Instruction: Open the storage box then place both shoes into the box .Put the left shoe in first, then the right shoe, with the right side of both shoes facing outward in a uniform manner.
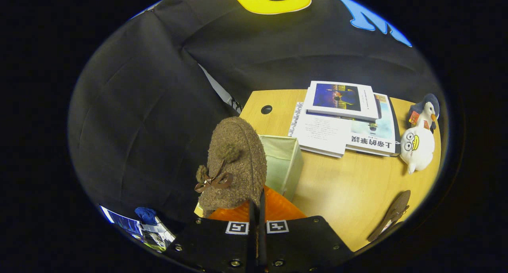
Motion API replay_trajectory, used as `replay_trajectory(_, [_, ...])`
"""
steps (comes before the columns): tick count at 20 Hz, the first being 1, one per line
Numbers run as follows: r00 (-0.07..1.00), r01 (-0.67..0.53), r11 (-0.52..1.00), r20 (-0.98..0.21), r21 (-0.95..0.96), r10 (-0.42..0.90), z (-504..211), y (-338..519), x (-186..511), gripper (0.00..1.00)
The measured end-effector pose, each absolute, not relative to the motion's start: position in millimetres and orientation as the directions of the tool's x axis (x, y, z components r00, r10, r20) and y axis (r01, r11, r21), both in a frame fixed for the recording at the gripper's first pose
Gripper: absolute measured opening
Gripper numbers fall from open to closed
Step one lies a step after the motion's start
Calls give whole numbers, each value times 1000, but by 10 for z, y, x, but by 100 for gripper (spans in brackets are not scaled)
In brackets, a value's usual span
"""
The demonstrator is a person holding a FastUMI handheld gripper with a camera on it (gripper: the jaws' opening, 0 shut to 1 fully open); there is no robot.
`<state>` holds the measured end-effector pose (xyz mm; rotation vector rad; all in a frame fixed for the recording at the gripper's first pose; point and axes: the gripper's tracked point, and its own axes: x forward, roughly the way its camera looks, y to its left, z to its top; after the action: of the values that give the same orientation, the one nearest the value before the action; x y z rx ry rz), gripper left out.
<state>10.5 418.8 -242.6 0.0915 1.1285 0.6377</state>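
Observation:
My gripper [257,204] is shut on a brown fuzzy shoe [234,166], pinching its rim between both fingers. The shoe hangs toe up above the table, with a brown bow and pompoms on its front and an orange lining [274,209] showing just ahead of the fingers. Right behind the shoe stands the pale green storage box [283,158], open at the top and partly hidden by the shoe. A second brown shoe [392,215] lies on its side on the wooden table [341,189], far to the right of the fingers, near the table's edge.
A stack of books [345,118] lies on the table beyond the box. Two plush penguins [418,142] sit to the right of the books. A round cable hole [266,109] is in the table's far corner. Some clutter [143,225] lies low to the left of the table.

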Motion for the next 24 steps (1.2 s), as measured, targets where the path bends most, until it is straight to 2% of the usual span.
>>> replay_trajectory(6, [208,-394,834,-846,387,491,-2817,4503,90,2])
replay_trajectory(16, [180,-441,829,-871,345,458,-3208,4902,79,2])
replay_trajectory(18, [174,-458,826,-878,329,446,-3361,4928,86,18])
replay_trajectory(21, [201,-460,829,-872,317,445,-3284,4898,131,83])
replay_trajectory(22, [210,-461,828,-867,320,452,-3235,4897,157,90])
replay_trajectory(24, [217,-465,821,-857,330,467,-3137,4878,167,91])
